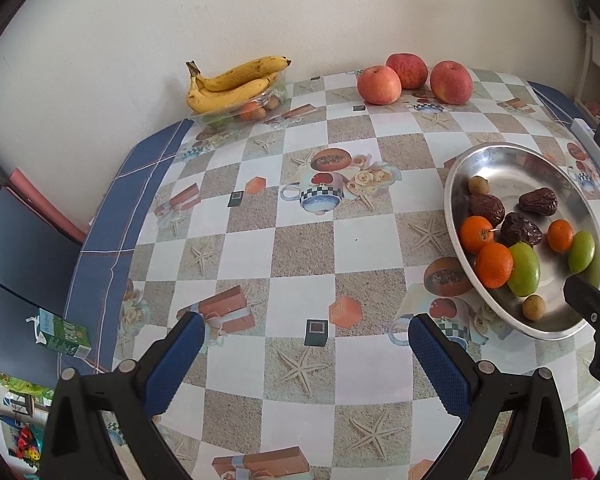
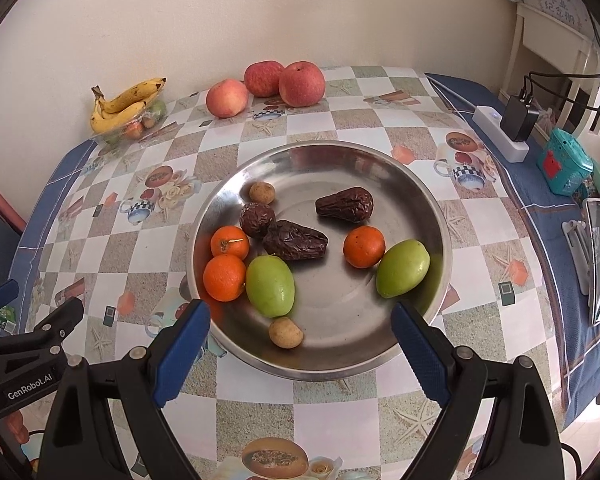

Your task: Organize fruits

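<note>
Two tools, left tool (image 1: 306, 354) and right tool (image 2: 300, 340), both spread wide and empty; right poised over the steel dish (image 2: 440, 216) of mixed fruit on the bench (image 2: 332, 404).

The left wrist camera looks down and forward over the surface (image 1: 308, 240) from left of the metal bowl (image 1: 460, 168), which sits at its right edge. The right wrist camera faces the metal bowl (image 2: 428, 200) directly, close above its near rim. Both views share the bowl, the apples (image 1: 410, 76) (image 2: 268, 84) beyond it and the bananas (image 1: 232, 82) (image 2: 126, 102) far left of it.
</note>
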Motion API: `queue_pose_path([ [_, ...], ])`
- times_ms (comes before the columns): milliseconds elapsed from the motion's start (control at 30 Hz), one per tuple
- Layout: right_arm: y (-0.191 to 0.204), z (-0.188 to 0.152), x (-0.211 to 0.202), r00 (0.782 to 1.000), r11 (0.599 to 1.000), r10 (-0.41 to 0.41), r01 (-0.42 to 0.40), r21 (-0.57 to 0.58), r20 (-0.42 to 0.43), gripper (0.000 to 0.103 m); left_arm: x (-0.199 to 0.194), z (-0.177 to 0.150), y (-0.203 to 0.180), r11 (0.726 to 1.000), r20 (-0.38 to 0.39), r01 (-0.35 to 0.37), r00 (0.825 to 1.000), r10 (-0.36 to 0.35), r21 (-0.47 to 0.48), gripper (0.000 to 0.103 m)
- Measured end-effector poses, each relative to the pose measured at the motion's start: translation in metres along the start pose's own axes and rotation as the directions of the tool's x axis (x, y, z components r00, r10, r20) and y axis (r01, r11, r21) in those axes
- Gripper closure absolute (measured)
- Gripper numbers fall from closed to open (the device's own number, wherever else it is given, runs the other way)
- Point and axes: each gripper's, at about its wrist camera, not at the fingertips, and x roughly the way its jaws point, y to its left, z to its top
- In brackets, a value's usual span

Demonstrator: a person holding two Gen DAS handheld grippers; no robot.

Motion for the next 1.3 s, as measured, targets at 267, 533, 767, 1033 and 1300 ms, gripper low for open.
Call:
queue_pose_path([
  [267, 0.003, -0.001, 0.001, 1.0, 1.0, -0.006, 0.006, -0.024, -0.01, 0.011, 0.003, 0.0, 0.007, 0.999, -0.015, 0.017, 1.0, -0.018, -0.038, 0.0],
  [533, 0.003, -0.001, 0.002, 1.0, 1.0, -0.007, 0.007, -0.026, -0.012, 0.011, 0.004, 0.002, 0.014, 0.997, -0.017, 0.022, 1.0, -0.023, -0.076, 0.0],
  [767, 0.003, -0.001, 0.002, 1.0, 0.999, -0.008, 0.007, -0.034, -0.014, 0.011, 0.005, 0.001, 0.015, 0.995, -0.024, 0.035, 0.999, -0.038, -0.091, 0.0],
  [1033, 0.004, -0.001, 0.003, 1.0, 0.999, -0.012, 0.011, -0.042, -0.019, 0.011, 0.006, 0.001, 0.018, 0.994, -0.029, 0.041, 0.999, -0.045, -0.104, 0.0],
  [1300, 0.004, -0.001, 0.003, 1.0, 0.999, -0.012, 0.011, -0.042, -0.019, 0.011, 0.006, 0.001, 0.018, 0.994, -0.028, 0.042, 0.999, -0.045, -0.105, 0.0],
])
